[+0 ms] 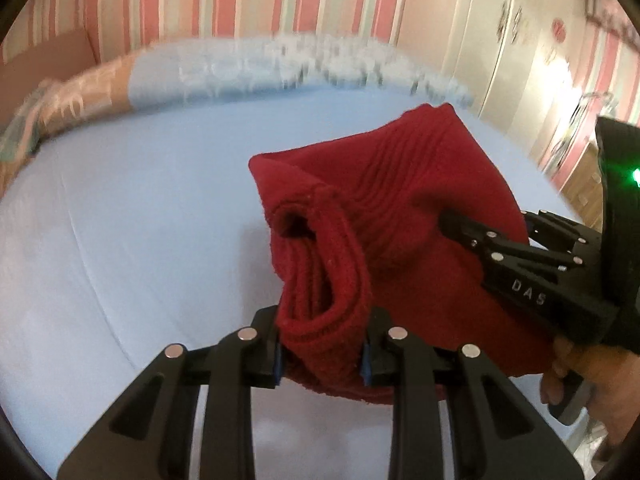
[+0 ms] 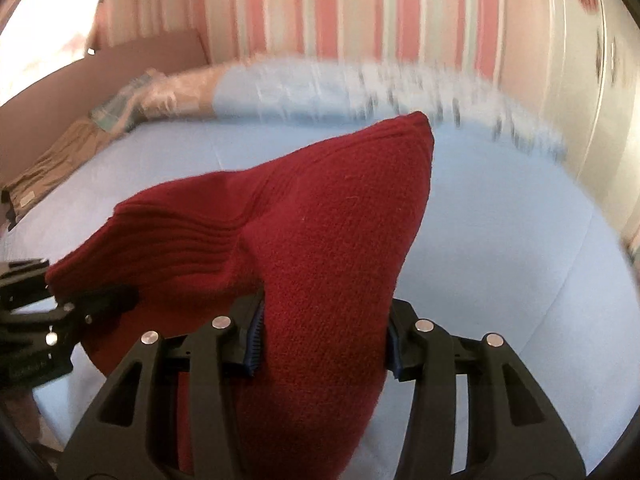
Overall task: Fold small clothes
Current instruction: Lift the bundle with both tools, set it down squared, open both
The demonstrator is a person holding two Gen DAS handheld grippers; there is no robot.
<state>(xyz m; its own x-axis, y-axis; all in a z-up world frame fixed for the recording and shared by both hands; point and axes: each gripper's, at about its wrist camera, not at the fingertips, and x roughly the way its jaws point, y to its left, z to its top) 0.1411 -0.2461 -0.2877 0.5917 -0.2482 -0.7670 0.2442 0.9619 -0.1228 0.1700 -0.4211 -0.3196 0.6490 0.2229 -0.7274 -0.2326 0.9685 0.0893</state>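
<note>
A dark red knitted garment (image 1: pixel 400 184) hangs bunched above the light blue bed sheet (image 1: pixel 120 220). My left gripper (image 1: pixel 322 354) is shut on a thick folded edge of it. My right gripper (image 2: pixel 322 340) is shut on another part of the red garment (image 2: pixel 320 220), which drapes over its fingers. In the left wrist view the right gripper (image 1: pixel 452 222) comes in from the right with its tips in the cloth. In the right wrist view the left gripper (image 2: pixel 116 294) shows at the left edge, on the cloth.
A blue and white patterned blanket (image 1: pixel 300 64) lies along the far edge of the bed. A folded tan garment (image 2: pixel 52 164) lies at the far left of the bed. A striped wall (image 2: pixel 360 4) and a wardrobe (image 1: pixel 520 48) stand behind.
</note>
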